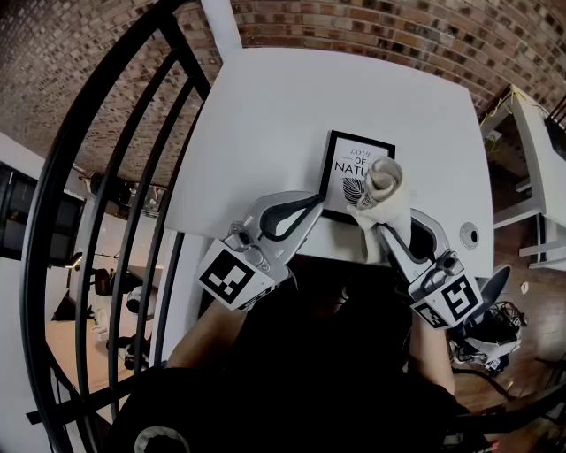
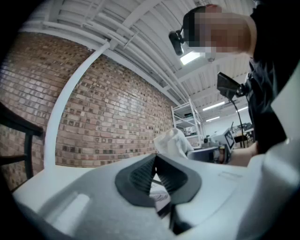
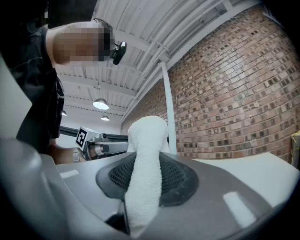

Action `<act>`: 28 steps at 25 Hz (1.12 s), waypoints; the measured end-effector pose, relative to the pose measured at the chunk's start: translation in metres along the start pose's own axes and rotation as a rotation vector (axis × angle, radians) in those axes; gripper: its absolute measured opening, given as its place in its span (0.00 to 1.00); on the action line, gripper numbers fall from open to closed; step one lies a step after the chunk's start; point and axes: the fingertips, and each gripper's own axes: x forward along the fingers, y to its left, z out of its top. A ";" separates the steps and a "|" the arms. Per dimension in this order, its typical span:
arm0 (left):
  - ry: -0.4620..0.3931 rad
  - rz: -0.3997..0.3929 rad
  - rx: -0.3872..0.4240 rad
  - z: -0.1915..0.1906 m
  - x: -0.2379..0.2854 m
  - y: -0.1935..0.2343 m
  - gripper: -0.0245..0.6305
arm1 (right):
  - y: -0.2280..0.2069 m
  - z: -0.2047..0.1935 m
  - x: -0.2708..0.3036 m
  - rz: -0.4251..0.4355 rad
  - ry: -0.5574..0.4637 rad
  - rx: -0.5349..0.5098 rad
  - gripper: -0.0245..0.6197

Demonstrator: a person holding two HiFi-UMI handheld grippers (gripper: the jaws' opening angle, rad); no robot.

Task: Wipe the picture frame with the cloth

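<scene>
A black picture frame (image 1: 347, 164) with a printed leaf and lettering lies near the front edge of the white table (image 1: 265, 115). My left gripper (image 1: 317, 205) is shut on the frame's near left edge; a strip of the frame (image 2: 159, 197) shows between its pads. My right gripper (image 1: 376, 221) is shut on a rolled white cloth (image 1: 382, 184), which stands up out of the jaws and rests over the frame's right side. In the right gripper view the cloth (image 3: 145, 173) fills the gap between the pads. In the left gripper view the cloth (image 2: 172, 142) rises just beyond the jaws.
A black metal railing (image 1: 133, 177) curves along the table's left side. A brick wall (image 1: 398, 26) runs behind the table. A round grommet (image 1: 469, 234) sits in the table's right front part. Another white desk (image 1: 539, 150) stands to the right, and shelving (image 2: 187, 119) further off.
</scene>
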 end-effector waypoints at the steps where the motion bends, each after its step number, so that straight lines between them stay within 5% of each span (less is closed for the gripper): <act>1: -0.003 -0.002 0.001 0.003 0.002 0.002 0.04 | -0.003 0.001 0.004 -0.008 0.015 0.006 0.23; 10: -0.014 0.022 -0.004 0.025 0.022 0.045 0.04 | -0.043 -0.002 0.071 -0.007 0.259 -0.008 0.23; 20: -0.020 0.015 -0.046 0.023 0.029 0.063 0.04 | -0.080 -0.103 0.141 0.047 0.722 -0.192 0.23; 28: -0.017 -0.001 -0.062 0.018 0.032 0.061 0.04 | -0.106 -0.119 0.125 -0.009 0.809 -0.202 0.23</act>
